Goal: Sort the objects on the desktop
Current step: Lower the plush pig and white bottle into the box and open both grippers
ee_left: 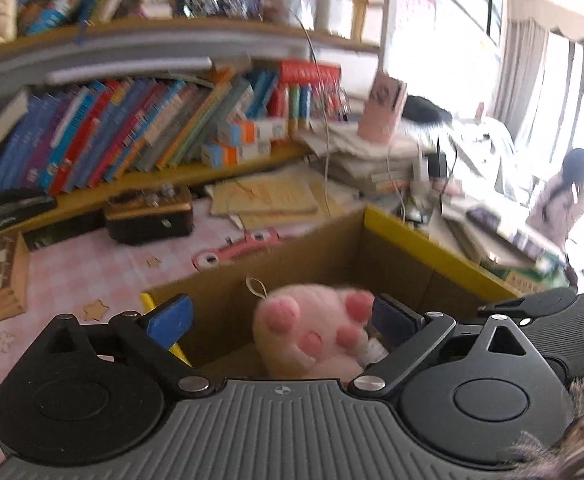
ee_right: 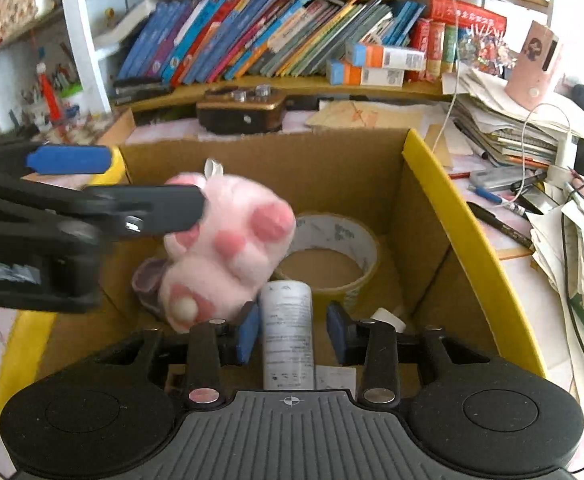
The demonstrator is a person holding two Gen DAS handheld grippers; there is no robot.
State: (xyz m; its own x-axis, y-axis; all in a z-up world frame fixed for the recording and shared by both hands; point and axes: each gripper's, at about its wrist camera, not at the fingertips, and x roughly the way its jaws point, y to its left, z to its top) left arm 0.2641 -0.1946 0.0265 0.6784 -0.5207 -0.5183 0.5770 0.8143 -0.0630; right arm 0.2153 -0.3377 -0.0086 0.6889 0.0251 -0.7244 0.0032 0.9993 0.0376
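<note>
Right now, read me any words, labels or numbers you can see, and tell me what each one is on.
None can be read for certain.
White bottle: small printed lines, too small.
Tape roll: grey print, blurred.
Red box on the shelf: yellow characters, too blurred.
Books: spine titles blurred.
Orange-and-blue boxes: labels illegible.

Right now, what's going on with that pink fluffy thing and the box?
A person is tidying a desk with two hand-held tools. The left tool is open over the cardboard box, with a pink plush paw between its fingers, so it looks just released or about to drop. The right tool is open around a white bottle. A tape roll lies in the box.
</note>
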